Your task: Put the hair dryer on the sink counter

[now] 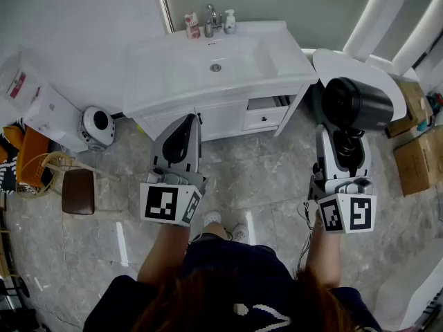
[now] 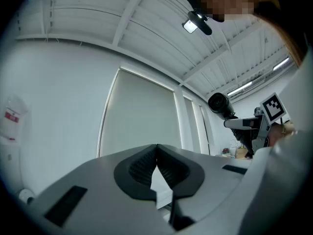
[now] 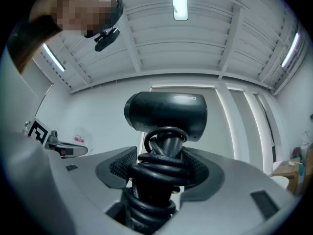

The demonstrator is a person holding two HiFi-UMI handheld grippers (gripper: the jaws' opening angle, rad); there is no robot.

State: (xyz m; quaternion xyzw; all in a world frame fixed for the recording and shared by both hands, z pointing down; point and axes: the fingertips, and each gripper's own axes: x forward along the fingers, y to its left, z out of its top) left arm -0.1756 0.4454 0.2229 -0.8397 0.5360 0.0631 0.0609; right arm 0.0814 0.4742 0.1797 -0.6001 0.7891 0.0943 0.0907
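Observation:
A black hair dryer [image 1: 356, 104] stands upright in my right gripper [image 1: 344, 142], its handle wound round with its black cord. In the right gripper view the jaws clamp that cord-wrapped handle [image 3: 159, 173], and the dryer's barrel [image 3: 166, 110] sits above them. My left gripper [image 1: 181, 135] is shut with nothing in it; in the left gripper view [image 2: 157, 166] its pads meet at the tips. The white sink counter [image 1: 156, 81] lies ahead, just beyond the left gripper and to the left of the dryer. The left gripper view shows the hair dryer [image 2: 218, 103] raised at the right.
Small bottles and a tap [image 1: 209, 21] stand at the back of the basin. A cabinet drawer [image 1: 266, 113] sits slightly ajar under the counter. On the floor are a round white appliance [image 1: 97, 126], a brown stool [image 1: 77, 191] and cardboard boxes [image 1: 415, 161].

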